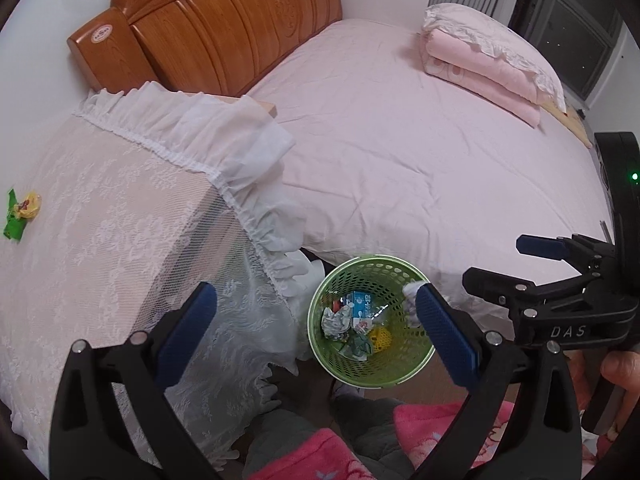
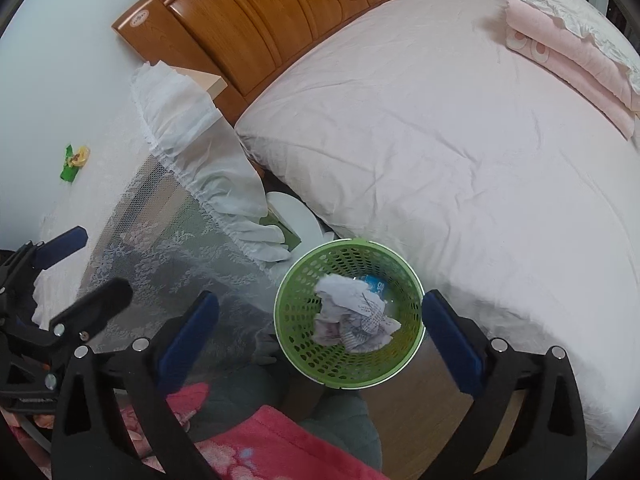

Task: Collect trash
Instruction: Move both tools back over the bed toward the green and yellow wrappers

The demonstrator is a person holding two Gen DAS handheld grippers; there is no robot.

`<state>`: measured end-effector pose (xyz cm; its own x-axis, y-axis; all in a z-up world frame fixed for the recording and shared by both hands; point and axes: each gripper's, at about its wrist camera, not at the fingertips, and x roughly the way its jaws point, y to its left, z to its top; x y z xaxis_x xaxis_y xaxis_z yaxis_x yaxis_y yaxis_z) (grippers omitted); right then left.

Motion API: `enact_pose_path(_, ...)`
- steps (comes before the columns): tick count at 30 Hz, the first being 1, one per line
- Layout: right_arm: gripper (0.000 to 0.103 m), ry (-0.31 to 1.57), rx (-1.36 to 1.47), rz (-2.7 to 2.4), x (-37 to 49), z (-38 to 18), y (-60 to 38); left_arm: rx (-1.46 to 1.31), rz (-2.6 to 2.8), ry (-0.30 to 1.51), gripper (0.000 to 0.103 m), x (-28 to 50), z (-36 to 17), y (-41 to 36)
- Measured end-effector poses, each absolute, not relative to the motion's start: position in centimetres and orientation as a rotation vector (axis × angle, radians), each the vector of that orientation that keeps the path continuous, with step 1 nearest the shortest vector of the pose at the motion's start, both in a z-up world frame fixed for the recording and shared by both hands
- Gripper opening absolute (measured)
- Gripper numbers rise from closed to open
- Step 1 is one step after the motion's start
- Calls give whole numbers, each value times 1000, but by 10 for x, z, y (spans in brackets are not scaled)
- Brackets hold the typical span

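Green basket (image 2: 349,364) rim between bed (image 2: 460,140) edge and lace table; both grippers spread, empty

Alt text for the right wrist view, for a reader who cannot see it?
The open right gripper hovers over a green basket holding crumpled paper, beside a pink bed. A green wrapper lies on the lace-covered table.

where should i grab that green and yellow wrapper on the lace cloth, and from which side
Take the wrapper by its crumpled yellow end, which bunches up higher than the flat green tail. Come from straight above: it lies on the lace cloth with nothing around it. Set the jaws across its narrow width, and probably pinch lightly so the lace isn't caught. The left gripper looks nearer and is open.
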<state>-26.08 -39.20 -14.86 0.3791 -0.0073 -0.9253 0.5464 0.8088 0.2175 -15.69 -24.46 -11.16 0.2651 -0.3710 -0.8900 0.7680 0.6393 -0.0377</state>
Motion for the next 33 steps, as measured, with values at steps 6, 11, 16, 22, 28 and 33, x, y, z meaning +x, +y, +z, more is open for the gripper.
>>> enact_pose_path(6,101,1141,551,-392,-246,-146,-389,409,-689,1000,95,-124,-97,-211)
enact_pose_path(11,101,1109,472,-357,-216,-124,-375,337,-555,952,95,-79,-74,-159)
enact_pose_path(16,101,1048,405,-261,-162,-95,-345,256,-401,929,95,-18,-61,-94)
enact_pose_path(22,101,1017,364,-158,-77,-82,-295,231,-253,919,95,47,-66,-22)
enact_pose_path(28,101,1049,302,-51,-4,-82,-241,187,-175,946,95,100,-77,37)
enact_pose_path(33,101,1083,137,143,69,-90,-185,141,-153,993,95,125,-91,71)
